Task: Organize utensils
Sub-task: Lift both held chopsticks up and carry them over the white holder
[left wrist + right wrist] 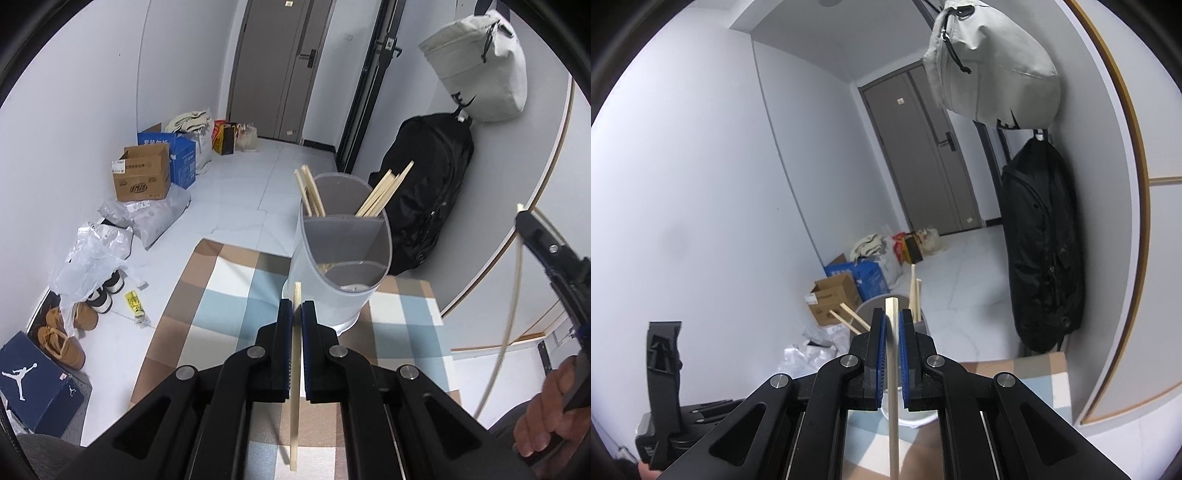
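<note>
Checked cloth (236, 280) | round grey holder (332, 291) | slim wooden chopsticks (384, 192)

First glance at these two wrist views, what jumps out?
Each gripper is shut on a single chopstick: the left gripper pinches one upright between its fingers, the right gripper another. Just ahead stands a grey divided utensil holder on the checkered tablecloth, chopsticks already leaning in its far compartments. On the wall to the right hang a pale grey bag and a black backpack.
</note>
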`<action>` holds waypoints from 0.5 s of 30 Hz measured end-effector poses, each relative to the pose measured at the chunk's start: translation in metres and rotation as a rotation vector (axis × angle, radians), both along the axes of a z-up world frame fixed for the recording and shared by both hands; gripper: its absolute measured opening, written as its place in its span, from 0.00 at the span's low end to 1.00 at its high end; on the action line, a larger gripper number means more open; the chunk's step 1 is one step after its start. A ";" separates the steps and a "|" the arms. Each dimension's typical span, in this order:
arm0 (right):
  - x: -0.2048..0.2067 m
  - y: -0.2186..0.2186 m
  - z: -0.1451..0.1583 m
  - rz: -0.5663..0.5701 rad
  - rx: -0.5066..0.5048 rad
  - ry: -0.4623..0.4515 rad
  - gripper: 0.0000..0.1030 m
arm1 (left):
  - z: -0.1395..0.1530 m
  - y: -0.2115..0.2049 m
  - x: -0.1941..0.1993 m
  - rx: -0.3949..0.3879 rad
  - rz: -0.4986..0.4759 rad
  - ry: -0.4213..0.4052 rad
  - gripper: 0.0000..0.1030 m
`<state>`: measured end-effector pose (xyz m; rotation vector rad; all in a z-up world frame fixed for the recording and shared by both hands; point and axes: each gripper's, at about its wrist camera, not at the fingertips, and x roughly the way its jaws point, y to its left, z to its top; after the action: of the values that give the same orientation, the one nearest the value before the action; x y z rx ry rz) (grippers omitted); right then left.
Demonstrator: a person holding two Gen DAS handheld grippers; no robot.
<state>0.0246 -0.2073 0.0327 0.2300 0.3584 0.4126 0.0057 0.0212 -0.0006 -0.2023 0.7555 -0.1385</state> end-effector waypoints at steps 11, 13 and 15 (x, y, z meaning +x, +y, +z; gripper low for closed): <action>0.033 0.016 0.039 0.004 0.001 -0.059 0.06 | 0.064 0.007 0.015 -0.036 -0.034 -0.110 0.00; 0.044 0.018 0.048 0.001 0.005 -0.066 0.06 | 0.078 0.010 0.026 -0.046 -0.034 -0.128 0.00; 0.057 0.021 0.056 0.000 0.012 -0.073 0.06 | 0.090 0.012 0.036 -0.050 -0.032 -0.147 0.00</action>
<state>0.0817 -0.1864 0.0886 0.2257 0.2839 0.4218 0.0415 0.0329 0.0889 -0.2256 0.6098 -0.2005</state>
